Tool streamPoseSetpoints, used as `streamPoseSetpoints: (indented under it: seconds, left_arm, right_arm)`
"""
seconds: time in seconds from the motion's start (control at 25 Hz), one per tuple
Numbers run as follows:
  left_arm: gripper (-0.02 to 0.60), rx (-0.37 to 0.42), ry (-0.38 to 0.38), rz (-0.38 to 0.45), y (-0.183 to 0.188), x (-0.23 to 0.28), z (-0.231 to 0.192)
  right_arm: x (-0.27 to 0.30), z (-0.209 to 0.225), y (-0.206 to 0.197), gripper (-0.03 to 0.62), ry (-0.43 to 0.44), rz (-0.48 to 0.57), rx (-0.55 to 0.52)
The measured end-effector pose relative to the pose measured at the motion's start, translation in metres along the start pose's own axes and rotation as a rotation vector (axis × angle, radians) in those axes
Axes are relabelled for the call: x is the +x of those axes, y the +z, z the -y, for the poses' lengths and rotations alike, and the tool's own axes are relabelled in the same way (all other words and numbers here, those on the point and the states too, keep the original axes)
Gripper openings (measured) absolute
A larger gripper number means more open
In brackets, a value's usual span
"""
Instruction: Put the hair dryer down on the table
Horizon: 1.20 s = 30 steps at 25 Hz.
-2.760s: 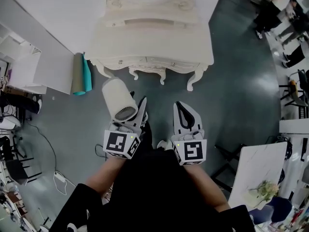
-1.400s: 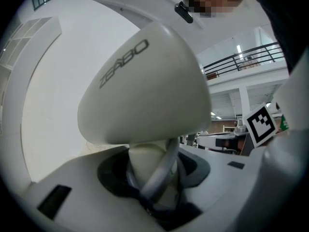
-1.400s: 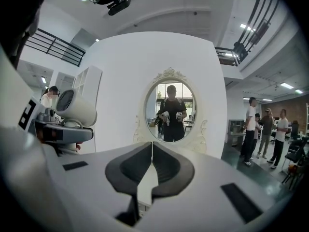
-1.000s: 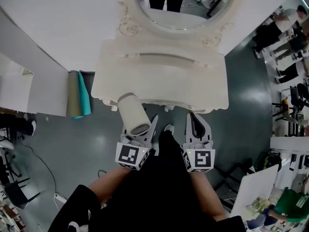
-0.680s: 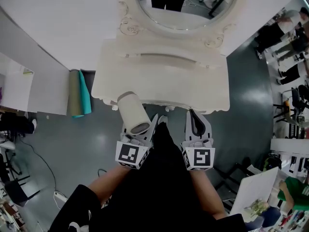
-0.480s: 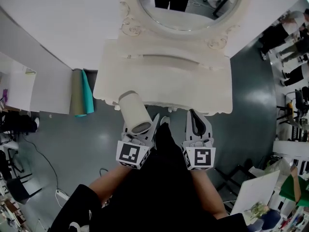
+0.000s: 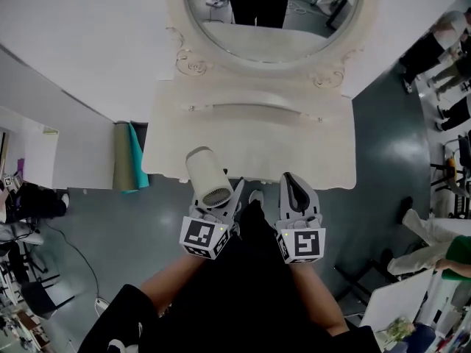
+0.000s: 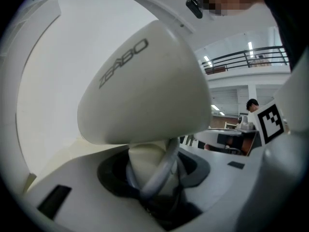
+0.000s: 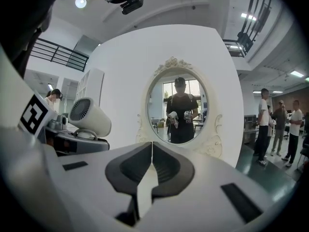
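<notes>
A white hair dryer (image 7: pixel 208 179) is held by its handle (image 8: pixel 149 166) in my left gripper (image 7: pixel 218 201), which is shut on it. The dryer's barrel points away from me, and its nose hangs over the front edge of the cream dressing table (image 7: pixel 250 134). In the left gripper view the barrel (image 8: pixel 140 86) fills most of the picture. My right gripper (image 7: pixel 296 191) is beside it at the table's front edge, shut and empty. The right gripper view shows its own jaws (image 9: pixel 152 166) touching at the tips, with the hair dryer (image 9: pixel 89 117) off to the left.
An oval mirror (image 7: pixel 272 13) in a carved frame stands at the back of the table. Rolled teal and olive mats (image 7: pixel 125 157) lean left of the table. People stand at the far right (image 7: pixel 449 35). A white table corner (image 7: pixel 394 311) is at lower right.
The dressing table and mirror have come closer and lower in view. The dryer, earlier over the floor, now reaches over the table's front edge. Both grippers keep their states.
</notes>
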<state>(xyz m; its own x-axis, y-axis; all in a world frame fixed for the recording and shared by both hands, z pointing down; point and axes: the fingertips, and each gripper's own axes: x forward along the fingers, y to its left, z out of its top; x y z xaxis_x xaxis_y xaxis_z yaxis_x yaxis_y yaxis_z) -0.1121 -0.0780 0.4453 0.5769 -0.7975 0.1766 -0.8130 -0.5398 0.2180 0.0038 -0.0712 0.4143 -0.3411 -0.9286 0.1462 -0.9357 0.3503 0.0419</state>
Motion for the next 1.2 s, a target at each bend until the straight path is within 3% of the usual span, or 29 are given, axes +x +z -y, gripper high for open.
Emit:
streamPoseSetpoints:
  seconds: [0.6,0.92,1.2]
  left_arm:
    - [0.181,0.082,0.056,-0.151,-0.030,0.103,-0.016]
    - [0.181,0.044,0.120,-0.225,-0.049,0.139,-0.020]
    - [0.181,0.103,0.078,-0.252,-0.060,0.165,-0.020]
  right_arm:
    - [0.061,0.074,-0.007,0.020,0.056,0.041,0.100]
    - [0.082,0.089,-0.024,0.020,0.156,0.017,0.132]
    - [0.095,0.091,-0.032,0.020,0.173,-0.002,0.114]
